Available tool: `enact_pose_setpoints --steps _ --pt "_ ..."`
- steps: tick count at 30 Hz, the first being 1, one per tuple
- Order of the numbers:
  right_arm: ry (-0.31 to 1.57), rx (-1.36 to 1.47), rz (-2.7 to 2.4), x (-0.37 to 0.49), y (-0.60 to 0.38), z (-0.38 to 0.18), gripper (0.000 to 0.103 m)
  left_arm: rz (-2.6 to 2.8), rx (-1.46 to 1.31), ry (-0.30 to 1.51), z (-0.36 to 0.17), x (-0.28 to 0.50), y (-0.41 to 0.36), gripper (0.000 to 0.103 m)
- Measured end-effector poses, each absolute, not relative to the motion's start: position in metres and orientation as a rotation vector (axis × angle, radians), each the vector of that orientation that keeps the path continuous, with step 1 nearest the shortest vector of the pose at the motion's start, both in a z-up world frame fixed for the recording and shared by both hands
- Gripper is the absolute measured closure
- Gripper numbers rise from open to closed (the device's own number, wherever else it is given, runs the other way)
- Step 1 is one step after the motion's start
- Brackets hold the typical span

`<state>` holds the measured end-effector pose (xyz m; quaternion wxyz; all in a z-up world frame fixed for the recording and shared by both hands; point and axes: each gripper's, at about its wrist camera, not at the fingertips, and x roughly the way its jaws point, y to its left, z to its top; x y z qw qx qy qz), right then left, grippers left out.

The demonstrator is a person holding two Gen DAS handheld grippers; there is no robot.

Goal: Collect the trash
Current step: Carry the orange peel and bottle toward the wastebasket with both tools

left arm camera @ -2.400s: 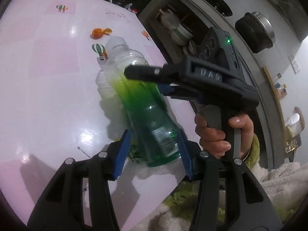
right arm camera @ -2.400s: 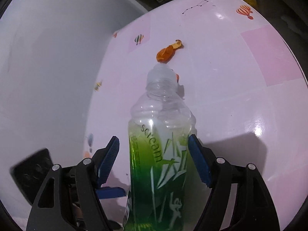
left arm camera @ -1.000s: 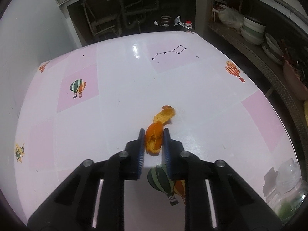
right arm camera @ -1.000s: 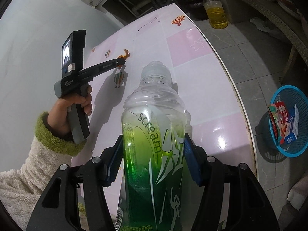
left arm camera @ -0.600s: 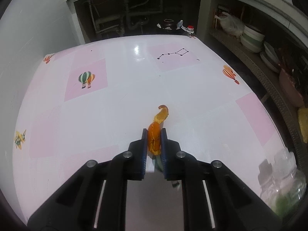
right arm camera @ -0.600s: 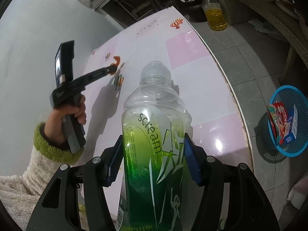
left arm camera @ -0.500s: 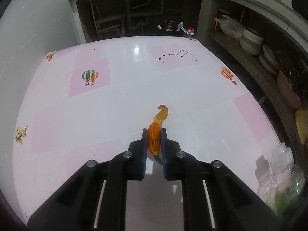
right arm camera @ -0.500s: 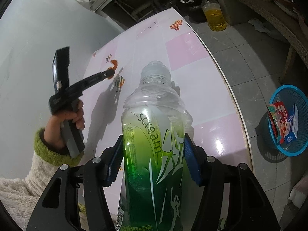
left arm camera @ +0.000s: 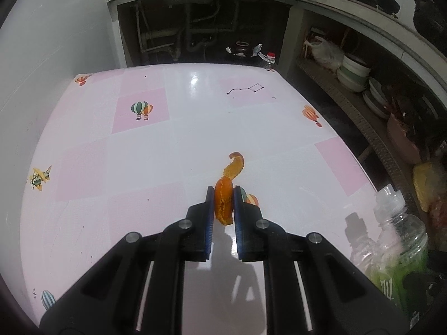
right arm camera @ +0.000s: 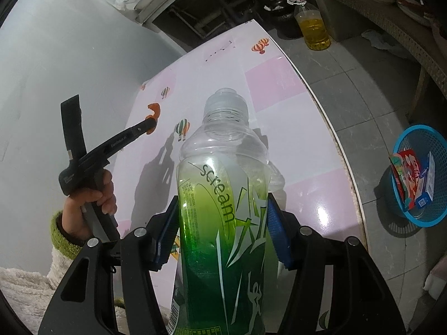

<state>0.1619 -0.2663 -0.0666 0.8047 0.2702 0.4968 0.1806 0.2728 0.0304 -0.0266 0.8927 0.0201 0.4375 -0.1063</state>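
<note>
Pink-and-white patterned table (left arm camera: 139,167) is seen filling most of the left wrist view, kitchen shelving behind it at 12 to 3 o'clock. Blue basket (right arm camera: 435,215) is seen on the tiled floor at 3 o'clock in the right wrist view, with printed packets inside. Green-tinted plastic bottle (right arm camera: 220,223) is clamped upright between the blue pads of the right gripper (right arm camera: 223,231), jaws spread wide around its body, cap end at 12 o'clock; the same bottle shows at 4 o'clock in the left wrist view. Left gripper (left arm camera: 224,205) is pressed nearly together, pinching the orange peel (left arm camera: 223,203); the peel's curled tail sticks out past the tips toward 12 o'clock, clear of the table. A hand (right arm camera: 92,203) in a fluffy green-cuffed sleeve is seen on the left gripper's handle at 9 o'clock. Versus a second ago: peel was lying on the table between the tips, now lifted off it; more of the table is now in the left view; bottle grip unchanged.
</note>
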Motion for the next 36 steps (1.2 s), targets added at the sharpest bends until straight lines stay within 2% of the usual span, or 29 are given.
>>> enact_pose_setpoints --steps 24,30,36 --pt "1.034 0.625 0.393 0.157 -0.277 -0.064 0.045 -0.272 0.033 0.892 -0.016 0.257 0.012 0.092" --pt "0.955 0.698 0.332 0.144 -0.318 -0.053 0.045 -0.345 0.049 0.865 -0.003 0.253 -0.015 0.092" --pt "0.854 0.778 0.105 0.092 -0.399 -0.045 0.045 -0.482 0.078 0.843 0.010 0.246 -0.065 0.092"
